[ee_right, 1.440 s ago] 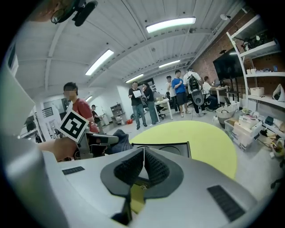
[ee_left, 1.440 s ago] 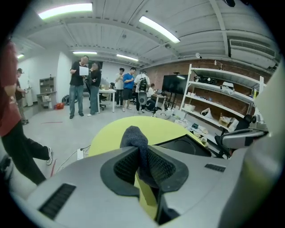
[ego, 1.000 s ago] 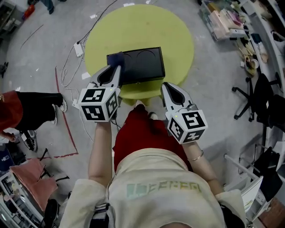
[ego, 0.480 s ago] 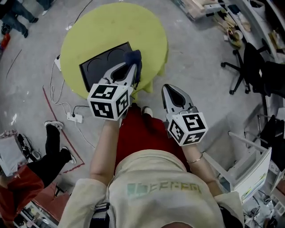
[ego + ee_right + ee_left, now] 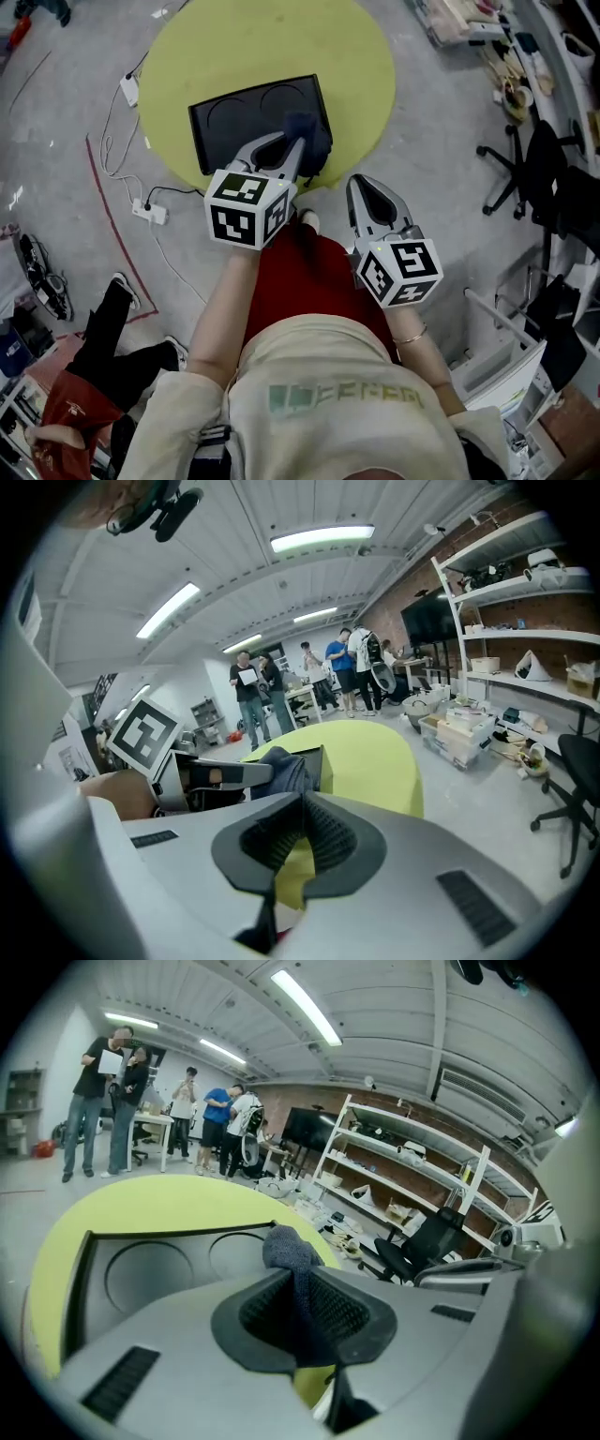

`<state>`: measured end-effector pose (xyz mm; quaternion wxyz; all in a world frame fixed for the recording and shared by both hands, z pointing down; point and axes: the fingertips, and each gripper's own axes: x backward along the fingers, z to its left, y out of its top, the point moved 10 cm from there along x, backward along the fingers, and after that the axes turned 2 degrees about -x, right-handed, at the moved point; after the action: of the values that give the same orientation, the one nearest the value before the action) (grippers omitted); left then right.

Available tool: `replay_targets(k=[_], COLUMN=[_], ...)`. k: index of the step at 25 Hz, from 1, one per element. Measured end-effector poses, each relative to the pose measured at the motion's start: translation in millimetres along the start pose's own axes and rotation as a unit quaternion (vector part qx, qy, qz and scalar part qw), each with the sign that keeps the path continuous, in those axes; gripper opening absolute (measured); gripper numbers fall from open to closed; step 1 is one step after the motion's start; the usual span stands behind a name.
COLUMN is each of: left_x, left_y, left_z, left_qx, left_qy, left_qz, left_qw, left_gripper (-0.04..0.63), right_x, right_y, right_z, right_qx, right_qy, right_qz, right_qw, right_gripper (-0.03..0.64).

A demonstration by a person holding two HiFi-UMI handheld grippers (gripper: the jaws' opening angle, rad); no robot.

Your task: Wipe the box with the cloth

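Note:
A black box [image 5: 246, 120] with two round outlines on its lid lies on the round yellow-green table [image 5: 216, 47]. My left gripper [image 5: 296, 147] is shut on a dark blue cloth [image 5: 302, 129] and holds it at the box's near right corner. In the left gripper view the cloth [image 5: 289, 1252] sticks up between the closed jaws, with the box [image 5: 150, 1267] behind it. My right gripper [image 5: 367, 192] hangs off the table's near right edge, shut on nothing. The right gripper view shows the cloth [image 5: 286, 769] and the box's corner [image 5: 313, 761] ahead.
A power strip [image 5: 149, 212] and cables lie on the grey floor left of the table. Office chairs [image 5: 544, 187] and cluttered shelves stand at the right. Several people [image 5: 112, 1091] stand beyond the table. A person's legs [image 5: 122, 347] show at the lower left.
My left gripper has carried the cloth from the box's left end across the lid to its near right corner. The right gripper has stayed by the table's edge.

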<state>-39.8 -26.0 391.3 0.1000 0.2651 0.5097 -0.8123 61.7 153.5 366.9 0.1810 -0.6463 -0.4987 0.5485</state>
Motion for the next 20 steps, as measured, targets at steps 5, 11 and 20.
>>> replay_targets(k=[5, 11, 20], left_x=[34, 71, 126], left_y=[-11, -22, -41], left_z=[39, 69, 97], left_qx=[0.035, 0.060, 0.080], left_qy=[0.045, 0.089, 0.154], left_qz=[-0.007, -0.016, -0.030], left_qw=[0.9983, 0.9941, 0.9843], left_gripper=[0.061, 0.061, 0.061], right_x=[-35, -60, -77], right_y=[9, 15, 12], right_z=[31, 64, 105], right_qx=[0.027, 0.052, 0.083], right_qy=[0.046, 0.088, 0.139], right_qz=[0.021, 0.036, 0.047], right_qw=[0.998, 0.994, 0.986], right_gripper=[0.038, 0.038, 0.038])
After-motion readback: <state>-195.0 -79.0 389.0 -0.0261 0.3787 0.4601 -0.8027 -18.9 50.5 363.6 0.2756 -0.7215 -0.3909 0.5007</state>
